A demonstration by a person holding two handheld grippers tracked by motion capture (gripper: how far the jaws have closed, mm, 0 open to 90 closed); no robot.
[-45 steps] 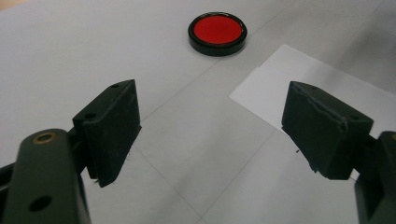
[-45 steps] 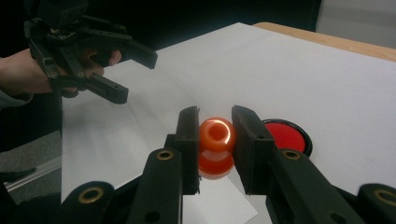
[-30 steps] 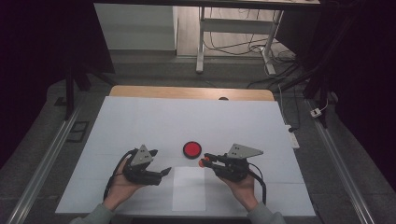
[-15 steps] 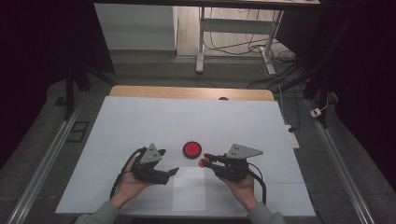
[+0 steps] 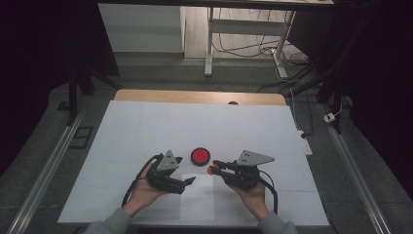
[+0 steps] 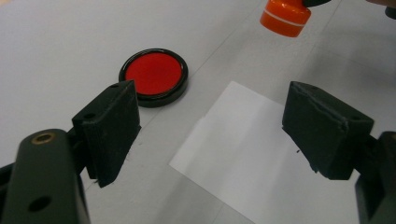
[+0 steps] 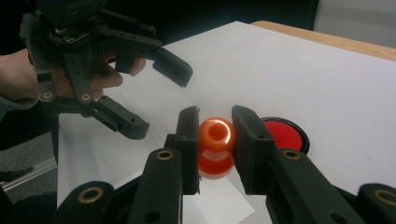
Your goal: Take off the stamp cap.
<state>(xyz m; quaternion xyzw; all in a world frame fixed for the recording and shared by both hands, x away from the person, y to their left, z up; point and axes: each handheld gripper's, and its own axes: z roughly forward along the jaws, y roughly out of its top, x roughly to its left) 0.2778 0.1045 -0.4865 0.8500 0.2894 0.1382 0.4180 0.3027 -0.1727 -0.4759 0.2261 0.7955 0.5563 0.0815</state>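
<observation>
Lying on the white table cover (image 5: 146, 126), a round black ink pad (image 5: 200, 156) with a red face sits at about 11 o'clock from the right gripper (image 5: 214, 167), with a white sheet of paper (image 5: 197, 204) below it at 6 o'clock. The left gripper (image 5: 187, 181), jaws spread wide and empty, hovers over the paper's left edge. The right gripper's jaws are clamped on an orange stamp (image 7: 215, 147), glossy, with a rounded knob, held above the paper's top edge, just beside the pad.
</observation>
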